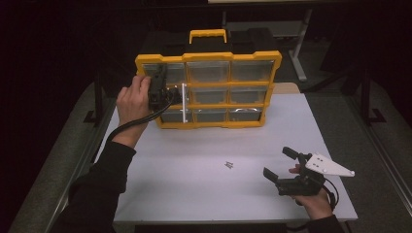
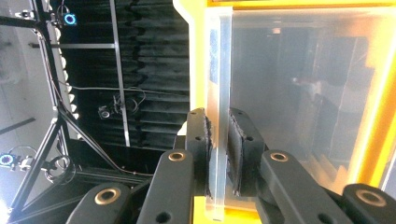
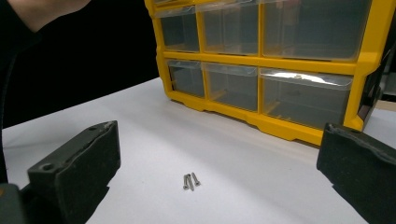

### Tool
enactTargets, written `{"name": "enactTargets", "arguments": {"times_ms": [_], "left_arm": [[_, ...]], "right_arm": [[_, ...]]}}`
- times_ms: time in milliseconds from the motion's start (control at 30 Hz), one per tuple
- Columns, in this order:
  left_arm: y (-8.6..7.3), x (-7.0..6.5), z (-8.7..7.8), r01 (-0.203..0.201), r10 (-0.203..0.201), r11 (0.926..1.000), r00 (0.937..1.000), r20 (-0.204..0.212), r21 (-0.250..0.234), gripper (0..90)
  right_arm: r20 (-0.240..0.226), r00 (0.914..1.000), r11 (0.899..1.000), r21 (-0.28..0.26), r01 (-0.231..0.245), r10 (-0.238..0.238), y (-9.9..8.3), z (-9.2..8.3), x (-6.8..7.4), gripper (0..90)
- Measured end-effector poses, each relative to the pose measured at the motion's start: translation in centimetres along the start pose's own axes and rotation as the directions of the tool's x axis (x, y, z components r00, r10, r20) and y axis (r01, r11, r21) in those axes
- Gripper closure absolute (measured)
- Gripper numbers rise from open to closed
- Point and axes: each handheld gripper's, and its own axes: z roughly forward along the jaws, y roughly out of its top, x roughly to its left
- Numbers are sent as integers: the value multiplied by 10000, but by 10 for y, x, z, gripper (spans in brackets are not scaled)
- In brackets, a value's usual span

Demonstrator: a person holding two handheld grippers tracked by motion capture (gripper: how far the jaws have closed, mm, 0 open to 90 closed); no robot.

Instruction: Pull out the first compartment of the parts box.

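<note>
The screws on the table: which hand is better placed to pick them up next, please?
Right, probably. The right gripper is open, with the screws lying between its jaws' line of sight, while the left gripper is shut on the drawer front.

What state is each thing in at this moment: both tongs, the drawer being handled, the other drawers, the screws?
Left tongs: shut on the clear drawer front.
Clear drawer: middle row, left column, front standing proud of the yellow organizer.
Other drawers: pushed in, flush.
Right tongs: open, holding nothing, above the table.
Screws: loose on the table, bunched together, untouched.
</note>
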Motion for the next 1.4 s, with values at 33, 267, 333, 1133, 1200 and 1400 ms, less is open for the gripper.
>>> {"name": "enactTargets", "arguments": {"times_ms": [33,267,333,1133,1200,1400], "left_arm": [[0,0,0,0,0,10000,10000,0,0,800],[0,1,-2,38,-38,10000,10000,66,-2,805],[1,2,-3,-30,30,10000,9999,112,2,806],[0,4,-16,25,-24,10000,9998,215,-26,807],[-1,3,-17,61,-60,9999,9999,157,-79,807],[-2,4,-21,52,-49,9998,9999,148,-180,807]], "right_arm": [[0,10000,10000,0,0,0,0,0,0,0],[-3,10000,10000,13,-17,17,0,0,0,0],[-3,10000,10000,8,-22,22,0,0,0,0],[-12,10000,10000,42,11,-11,0,0,0,0],[-18,10000,10000,46,15,-15,0,1,0,0],[-5,10000,10000,55,15,-15,0,1,0,0]]}}
